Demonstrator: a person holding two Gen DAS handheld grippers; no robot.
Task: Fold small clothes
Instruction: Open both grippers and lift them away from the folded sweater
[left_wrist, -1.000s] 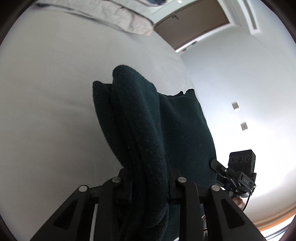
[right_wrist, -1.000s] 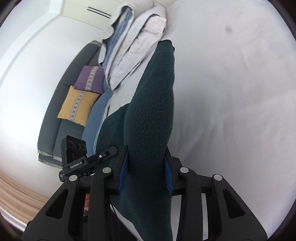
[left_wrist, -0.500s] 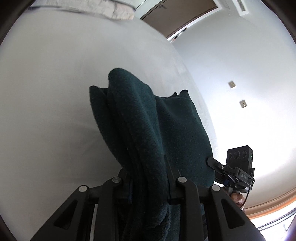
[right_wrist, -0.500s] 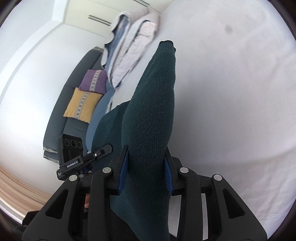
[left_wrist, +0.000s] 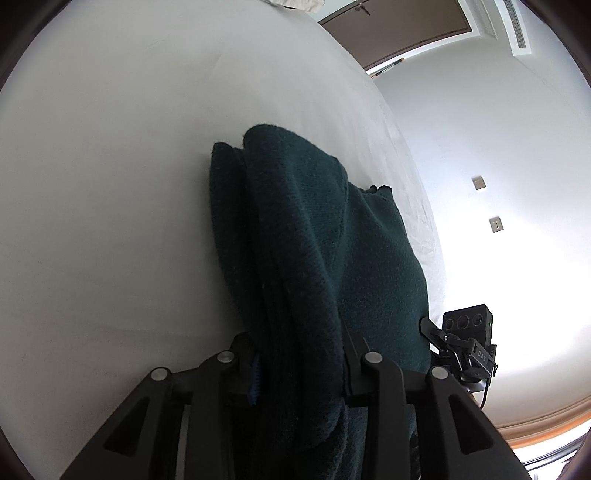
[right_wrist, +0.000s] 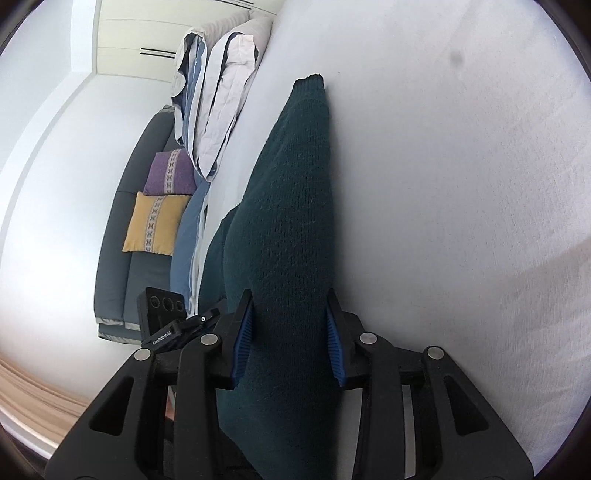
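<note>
Angling down, both grippers (left_wrist: 301, 363) (right_wrist: 288, 343) pinching sweater (left_wrist: 314, 240)

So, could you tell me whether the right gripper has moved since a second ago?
Yes. In the right wrist view the right gripper, shut on the dark green garment, has come down toward the white bed; the folded bedding and cushions sit higher in frame.

Knit garment (left_wrist: 332, 266) lies on the bed (left_wrist: 110, 184), stretched between both grippers, its far end resting on the sheet. Left gripper (left_wrist: 301, 365) and right gripper (right_wrist: 288, 343) each have garment folds between their fingers. Folded bedding (right_wrist: 221, 96) sits at bed's far edge; sofa (right_wrist: 114, 258) beyond that edge, two cushions (right_wrist: 155, 225) on it.
</note>
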